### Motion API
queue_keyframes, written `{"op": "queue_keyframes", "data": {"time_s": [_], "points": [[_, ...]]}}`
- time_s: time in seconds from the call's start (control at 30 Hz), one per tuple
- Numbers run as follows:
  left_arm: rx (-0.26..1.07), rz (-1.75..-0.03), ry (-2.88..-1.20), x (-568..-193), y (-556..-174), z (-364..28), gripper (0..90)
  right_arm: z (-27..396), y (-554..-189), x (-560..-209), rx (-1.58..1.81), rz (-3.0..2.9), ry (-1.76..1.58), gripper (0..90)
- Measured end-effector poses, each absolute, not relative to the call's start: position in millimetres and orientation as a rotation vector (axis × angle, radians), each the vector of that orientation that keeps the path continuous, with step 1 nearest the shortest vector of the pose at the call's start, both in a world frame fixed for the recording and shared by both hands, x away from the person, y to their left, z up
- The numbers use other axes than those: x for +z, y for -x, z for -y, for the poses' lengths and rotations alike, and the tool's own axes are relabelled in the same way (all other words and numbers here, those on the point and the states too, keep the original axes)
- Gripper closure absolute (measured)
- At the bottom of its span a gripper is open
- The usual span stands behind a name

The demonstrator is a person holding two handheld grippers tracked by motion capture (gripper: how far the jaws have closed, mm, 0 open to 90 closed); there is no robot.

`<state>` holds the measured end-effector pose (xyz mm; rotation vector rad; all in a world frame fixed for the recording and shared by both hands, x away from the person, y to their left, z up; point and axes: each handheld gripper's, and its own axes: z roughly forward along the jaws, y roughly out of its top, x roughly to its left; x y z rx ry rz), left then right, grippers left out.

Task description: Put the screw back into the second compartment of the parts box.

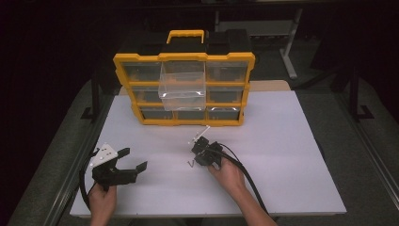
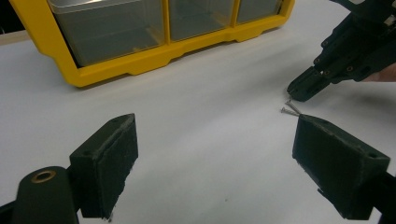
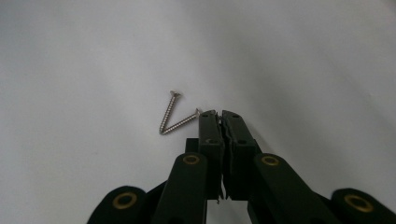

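Drawer cabinet [image 1: 184, 89] at table's [image 1: 291, 155] far side, two screws [image 3: 175, 114] before it, touching right claw [image 3: 221, 114]; left claw [image 1: 132, 160] well left

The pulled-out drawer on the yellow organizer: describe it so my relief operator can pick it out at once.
At the far side of the white table stands a yellow parts organizer with a yellow carry handle and a grid of clear drawers. Look at its middle column: the pulled-out drawer juts toward the person from the upper rows. Its neighbours all sit flush in the frame; this clear bin alone sticks out.
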<state>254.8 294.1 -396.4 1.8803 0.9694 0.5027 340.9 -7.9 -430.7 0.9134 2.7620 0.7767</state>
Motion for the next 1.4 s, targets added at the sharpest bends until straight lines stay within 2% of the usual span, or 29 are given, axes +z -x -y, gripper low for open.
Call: {"op": "queue_keyframes", "data": {"time_s": [0.37,0.7,1.03,1.4], "points": [[0.502,-0.975,-1.879,-396.4,-254.9,-294.9,13.9,15.8,-343.8,-429.8,0.830,-2.796,-0.928,87.3],[0.504,-0.970,-1.876,-396.2,-254.4,-294.4,13.9,36.5,-342.6,-410.8,0.960,-2.785,-0.953,87.1],[0.504,-0.973,-1.864,-396.4,-254.0,-293.8,13.9,70.4,-348.4,-376.8,1.076,-2.754,-0.956,86.9],[0.503,-0.980,-1.870,-395.6,-253.6,-294.7,13.9,103.9,-361.4,-323.3,1.192,-2.710,-0.934,86.8]]}}
